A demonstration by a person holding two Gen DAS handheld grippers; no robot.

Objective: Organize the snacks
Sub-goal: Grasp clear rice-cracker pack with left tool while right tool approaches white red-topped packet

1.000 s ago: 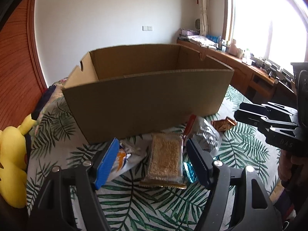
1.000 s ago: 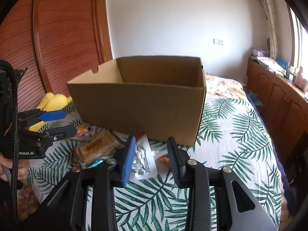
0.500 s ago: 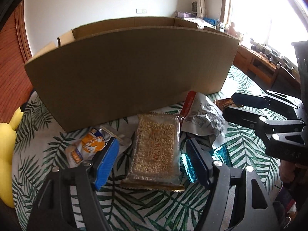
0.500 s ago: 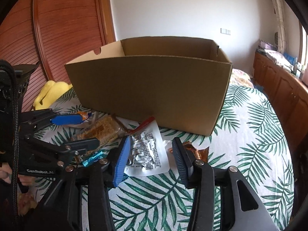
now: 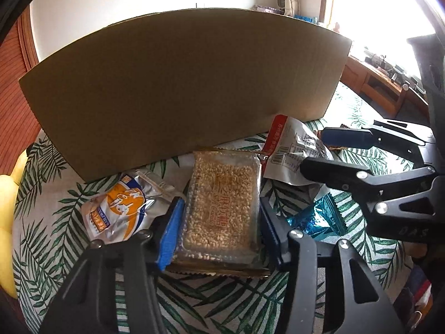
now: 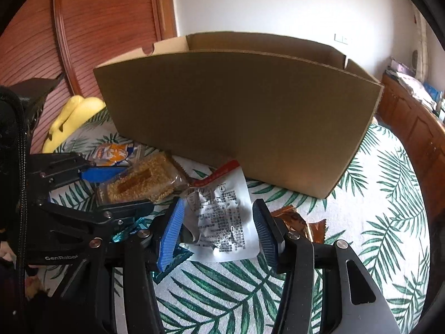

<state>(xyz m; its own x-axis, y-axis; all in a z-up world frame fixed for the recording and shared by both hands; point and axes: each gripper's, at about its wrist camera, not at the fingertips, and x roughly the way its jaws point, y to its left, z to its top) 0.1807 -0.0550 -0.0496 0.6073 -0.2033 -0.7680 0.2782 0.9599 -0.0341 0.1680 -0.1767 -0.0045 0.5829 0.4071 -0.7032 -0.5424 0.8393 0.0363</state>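
While the snacks all lie loose on the leaf-print cover (image 6: 389, 222) in front of the box (image 5: 183, 89), we judge the task barely begun: nothing visible has gone into the box, though its inside is mostly hidden from us, so we cannot swear it is empty. Our left gripper (image 5: 219, 222) straddles the rice bar (image 5: 225, 203), and its jaws are closing on it; the blue pads sit right against the wrapper's two long edges, and we read that as a grip just taking hold, with the bar flat on the cover. Our right gripper (image 6: 217, 231) stands around the white pouch (image 6: 222, 217), its jaws opening, pads clear of the foil on both sides, so it holds nothing. The pouch lies crumpled, its red top edge touching the foot of the box. Left of the bar rests the orange-and-blue pack (image 5: 119, 208), partly under the bar's edge; a blue wrapper (image 5: 319, 217) lies between the two grippers, and a brown wrapper (image 6: 294, 220) sits just right of the pouch. So five snacks remain outside. What is left, as we see it, is nearly everything: lift the bar over the front wall, take the pouch, then the other three.
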